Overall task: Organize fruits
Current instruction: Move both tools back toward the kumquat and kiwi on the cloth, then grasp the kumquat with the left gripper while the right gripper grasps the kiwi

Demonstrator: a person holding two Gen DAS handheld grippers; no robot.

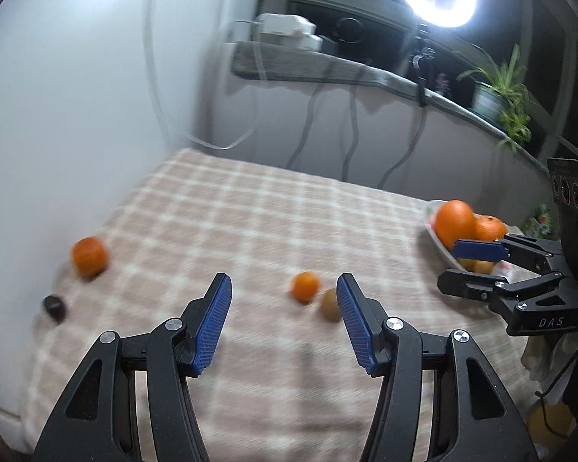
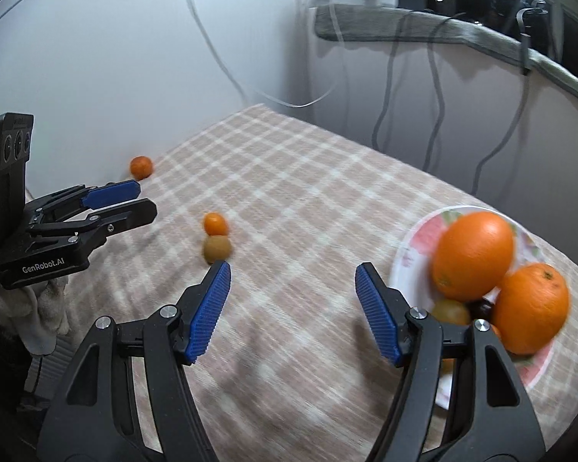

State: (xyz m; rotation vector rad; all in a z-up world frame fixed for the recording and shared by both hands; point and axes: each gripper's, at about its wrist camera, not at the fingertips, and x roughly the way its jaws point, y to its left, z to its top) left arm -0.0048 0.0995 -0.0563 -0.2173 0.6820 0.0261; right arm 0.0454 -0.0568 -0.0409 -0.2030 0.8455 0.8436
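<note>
Mid-gathering: plate (image 2: 412, 246) at the checked tablecloth's (image 1: 250, 208) right edge already heaped with oranges (image 2: 474, 254), left gripper (image 1: 285, 308) and right gripper (image 2: 293, 288) both agape and empty, next needing closure around loose tangerine (image 1: 305, 287) or touching kiwi (image 1: 330, 305).

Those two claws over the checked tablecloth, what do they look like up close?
Both are black plastic. The left claw and the right claw each have two angular fingers tipped with ribbed blue pads, joined by silver pivot bolts. Side on, the left one reads "GenRobot.AI", the right one "DAS". Each carries a black box with round sockets behind it.
</note>
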